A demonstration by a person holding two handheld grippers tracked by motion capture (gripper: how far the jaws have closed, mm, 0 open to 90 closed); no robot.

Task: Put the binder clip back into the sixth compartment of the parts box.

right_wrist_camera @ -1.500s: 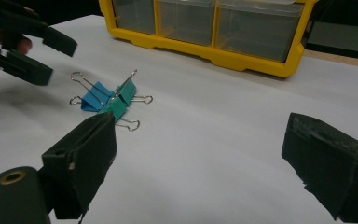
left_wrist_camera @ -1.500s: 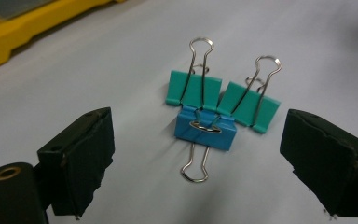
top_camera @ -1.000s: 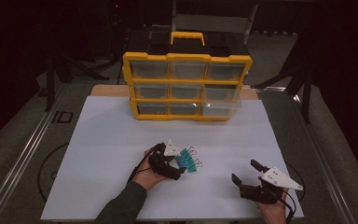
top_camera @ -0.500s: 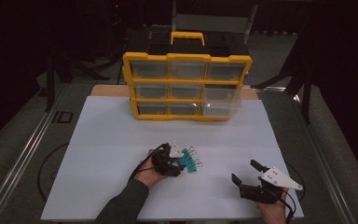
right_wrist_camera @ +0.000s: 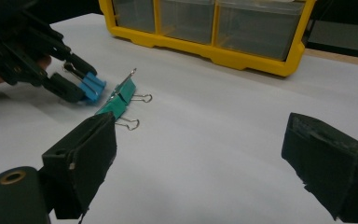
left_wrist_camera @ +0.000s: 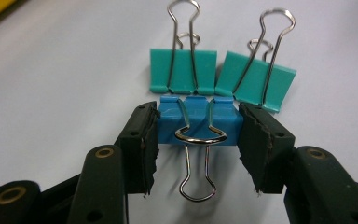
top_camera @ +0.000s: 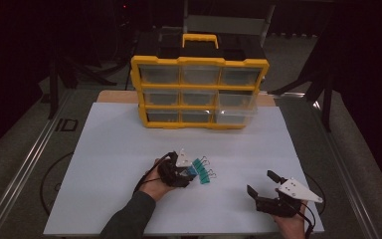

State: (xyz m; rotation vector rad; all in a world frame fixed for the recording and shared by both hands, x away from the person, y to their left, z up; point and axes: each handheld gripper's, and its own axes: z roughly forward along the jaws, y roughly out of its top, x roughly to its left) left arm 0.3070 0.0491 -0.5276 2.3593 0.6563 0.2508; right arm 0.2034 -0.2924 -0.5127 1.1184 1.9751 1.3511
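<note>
A: Though dim from the high view, looks like a pick-up step: left gripper (top_camera: 188, 172) low on the white surface (top_camera: 129, 149), near the centre, at a blue binder clip (top_camera: 192, 171), with two teal clips (top_camera: 204, 174) just right of it.

B: And the right gripper (top_camera: 260, 181)?

A: Near the right edge, fingers spread, holding nothing. Well apart from the yellow drawer organizer (top_camera: 199, 60) at the far side.

B: From the left gripper view?

A: Fingers pressed against the blue clip's two ends, pinching it, wire handle toward the camera. Teal clips just beyond, touching it or nearly so. Probably calls next for a straight lift, without dragging those neighbours.

B: Right gripper view?

A: Confirms the spread fingers. Blue clip at far left, in the other fingers. Cannot tell whether clear of the surface. Drawer contents hard to make out, so no telling the destination.
</note>
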